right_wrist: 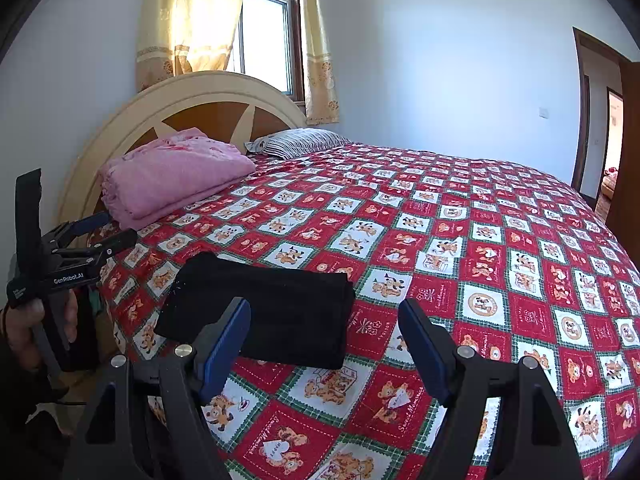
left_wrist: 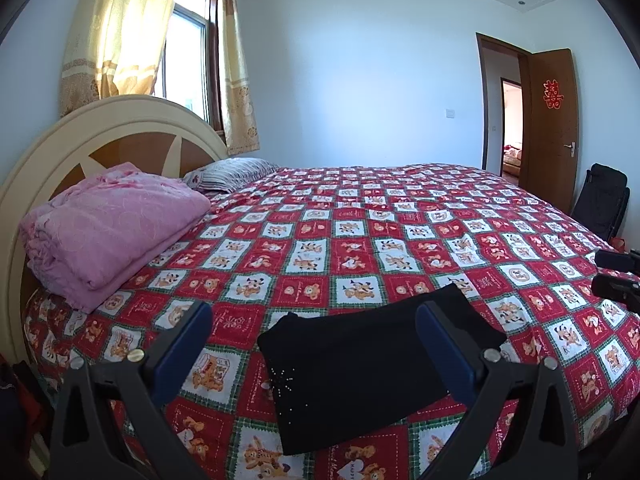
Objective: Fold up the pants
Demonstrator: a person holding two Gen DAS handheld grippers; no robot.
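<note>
The black pants (left_wrist: 372, 364) lie folded into a compact rectangle on the red and white checked bedspread (left_wrist: 360, 248), near the bed's front edge. In the left wrist view my left gripper (left_wrist: 314, 314) hovers over them, open, its blue pads apart and touching nothing. In the right wrist view the pants (right_wrist: 272, 312) sit just ahead and to the left of my right gripper (right_wrist: 324, 306), which is open and holds nothing. A hand (right_wrist: 24, 320) carries the left gripper (right_wrist: 114, 228) at the left edge, open. The right gripper (left_wrist: 614, 274) shows at the far right of the left wrist view.
A folded pink blanket (left_wrist: 112, 232) and a striped pillow (left_wrist: 232, 174) rest by the cream headboard (left_wrist: 120, 120). Curtains frame a window (left_wrist: 188, 48) behind it. An open brown door (left_wrist: 554, 120) and a black bag (left_wrist: 600, 204) stand past the bed's right side.
</note>
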